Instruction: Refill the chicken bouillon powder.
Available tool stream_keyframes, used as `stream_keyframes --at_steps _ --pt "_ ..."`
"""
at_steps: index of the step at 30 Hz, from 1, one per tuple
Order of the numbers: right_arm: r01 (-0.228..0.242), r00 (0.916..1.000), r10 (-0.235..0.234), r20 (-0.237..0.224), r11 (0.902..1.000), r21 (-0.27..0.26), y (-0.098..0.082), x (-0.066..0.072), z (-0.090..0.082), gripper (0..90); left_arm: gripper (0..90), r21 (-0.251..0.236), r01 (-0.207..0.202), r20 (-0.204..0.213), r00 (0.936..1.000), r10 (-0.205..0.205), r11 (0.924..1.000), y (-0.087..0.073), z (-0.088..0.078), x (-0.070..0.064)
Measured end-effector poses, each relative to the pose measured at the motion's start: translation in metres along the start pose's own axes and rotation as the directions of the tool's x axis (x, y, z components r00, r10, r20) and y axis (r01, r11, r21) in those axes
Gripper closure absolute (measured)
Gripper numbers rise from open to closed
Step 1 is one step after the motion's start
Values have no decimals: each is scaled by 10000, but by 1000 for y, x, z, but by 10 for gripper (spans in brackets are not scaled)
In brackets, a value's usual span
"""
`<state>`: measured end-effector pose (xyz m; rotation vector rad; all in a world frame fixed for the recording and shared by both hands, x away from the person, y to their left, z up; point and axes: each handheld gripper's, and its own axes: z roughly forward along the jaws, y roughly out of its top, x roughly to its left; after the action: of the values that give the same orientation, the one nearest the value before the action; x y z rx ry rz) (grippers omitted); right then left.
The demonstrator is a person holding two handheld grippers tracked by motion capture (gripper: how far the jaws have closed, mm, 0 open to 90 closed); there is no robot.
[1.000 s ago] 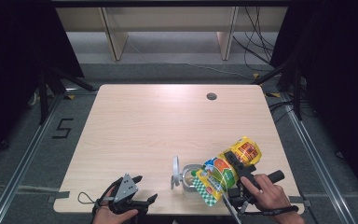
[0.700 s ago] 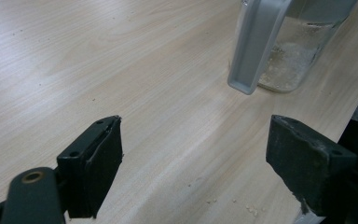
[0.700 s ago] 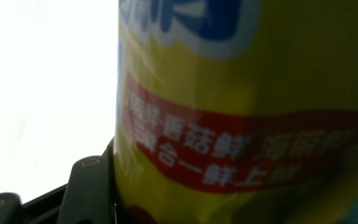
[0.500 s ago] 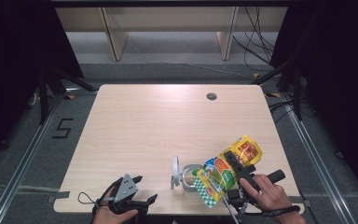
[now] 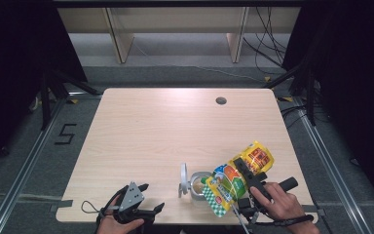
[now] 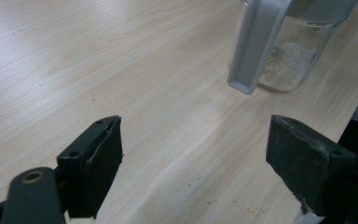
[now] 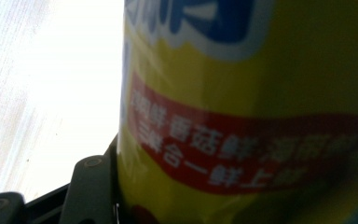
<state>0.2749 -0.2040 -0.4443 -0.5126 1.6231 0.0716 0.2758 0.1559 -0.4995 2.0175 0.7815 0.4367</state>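
A glossy yellow plastic pouch (image 5: 237, 179) with a red band, green checked end and bright food pictures is clamped in the right gripper (image 5: 243, 171), tilted over a clear glass jar (image 5: 198, 183) near the wooden table's (image 5: 165, 131) front edge. Its Chinese lettering is too blurred to read. The left gripper (image 5: 151, 197) rests with jaws wide, holding nothing.

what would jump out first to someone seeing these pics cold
The bright yellow bag near the table's front right edge, clamped in the right gripper and tipped towards a clear jar with its lid swung open. At the front left, the left gripper rests with its jaws wide apart and nothing between them.
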Motion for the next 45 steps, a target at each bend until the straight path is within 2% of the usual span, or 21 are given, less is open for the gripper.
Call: stream_keyframes --at_steps 1,3,5,8,9,15,17,18,25,28,37,39,40,41,42,44,45 --pt "-153 9999 153 -12 9999 16 0 1 0 435 181 52 -6 37 10000 6 10000 0 0 0" --pt "165 9998 -165 76 9998 -63 -1 0 -1 437 181 48 -4 26 10000 4 10000 0 0 0" --pt "233 9993 -231 296 9997 -50 0 -1 -1 437 181 -52 21 -50 10000 -21 10000 0 0 0" --pt "287 9993 -285 252 9996 -76 -1 -1 -1 438 181 42 20 19 10000 -20 10000 0 -1 0" --pt "263 9989 -258 387 9996 -125 -1 -1 -1 438 181 25 11 11 10000 -11 10000 0 0 0" --pt "249 9989 -244 404 9996 -128 -2 -1 0 439 181 -46 17 -52 10000 -18 10000 0 0 0" --pt "266 9989 -262 395 9996 -109 -2 -1 -1 440 181 66 17 35 10000 -18 10000 0 -1 0" --pt "231 9989 -228 407 9997 -82 -2 -1 -1 440 181 -1 311 -17 9995 -311 9995 -1 0 -2" --pt "314 9987 -310 414 9995 -105 -2 -2 -1 440 181 4 176 -17 9998 -176 9998 0 0 -1" --pt "331 9982 -327 506 9994 -71 -2 -2 -2 440 181 -13 300 -9 9995 -300 9995 -1 0 -2" --pt "359 9978 -356 551 9993 -45 -3 -2 -2 443 181 44 266 15 9996 -266 9996 0 0 -1" --pt "338 9983 -334 488 9994 -69 -3 -2 -2 466 181 31 228 -4 9997 -228 9997 0 0 -1" --pt "130 9992 -129 370 9999 -35 -3 0 -2 467 181 -7 255 -23 9997 -255 9997 -1 0 -2" --pt "125 9991 -124 394 9999 -23 -3 0 -2 468 181 -19 266 -32 9996 -266 9996 0 0 -2" --pt "357 9983 -353 471 9993 -72 -3 -1 -2 468 181 -11 293 -14 9996 -293 9996 -1 0 -2" --pt "304 9991 -301 310 9995 -88 -3 -1 -2 468 181 -9 299 -3 9996 -299 9996 -1 0 -2" --pt "281 9983 -276 512 9996 -94 -3 -1 -2 469 181 -13 266 -22 9996 -266 9996 -1 0 -2"
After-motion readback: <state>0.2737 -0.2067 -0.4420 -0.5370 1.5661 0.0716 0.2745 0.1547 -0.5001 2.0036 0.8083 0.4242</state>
